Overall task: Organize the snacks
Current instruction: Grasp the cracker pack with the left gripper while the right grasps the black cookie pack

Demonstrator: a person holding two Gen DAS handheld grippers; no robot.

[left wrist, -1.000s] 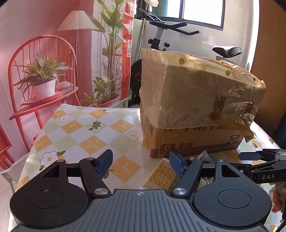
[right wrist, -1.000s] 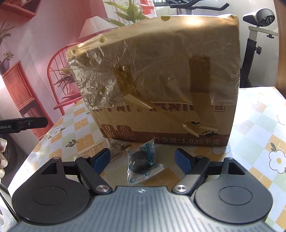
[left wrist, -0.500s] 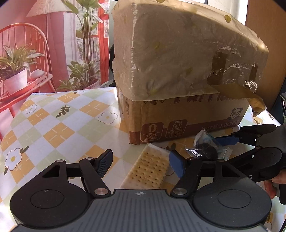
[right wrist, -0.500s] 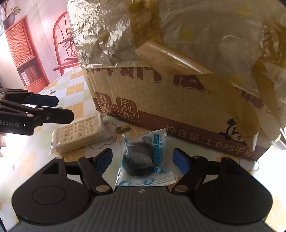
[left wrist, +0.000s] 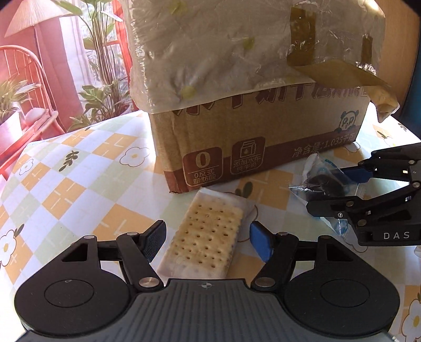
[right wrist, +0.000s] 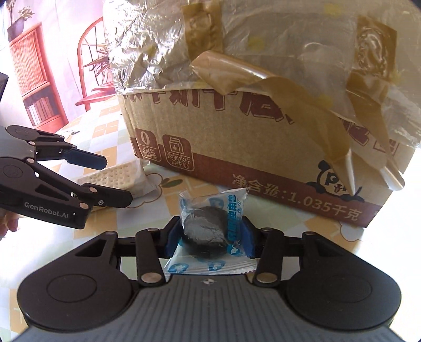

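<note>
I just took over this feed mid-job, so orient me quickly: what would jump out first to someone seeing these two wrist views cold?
The big cardboard box, draped in crinkled plastic and peeling tape, fills the back of both views. In front of it, the right gripper is closing on a dark round snack in a blue-and-clear wrapper, its pads at the wrapper's sides. Beside it, the left gripper straddles a wrapped cracker pack lying on the flowered tablecloth, jaws open and not touching it.

A home: floral tablecloth, potted plants, floor lamp.

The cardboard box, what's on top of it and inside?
Crinkled clear plastic, held by brown tape, covers the top of the cardboard box. The inside is hidden by it.
</note>
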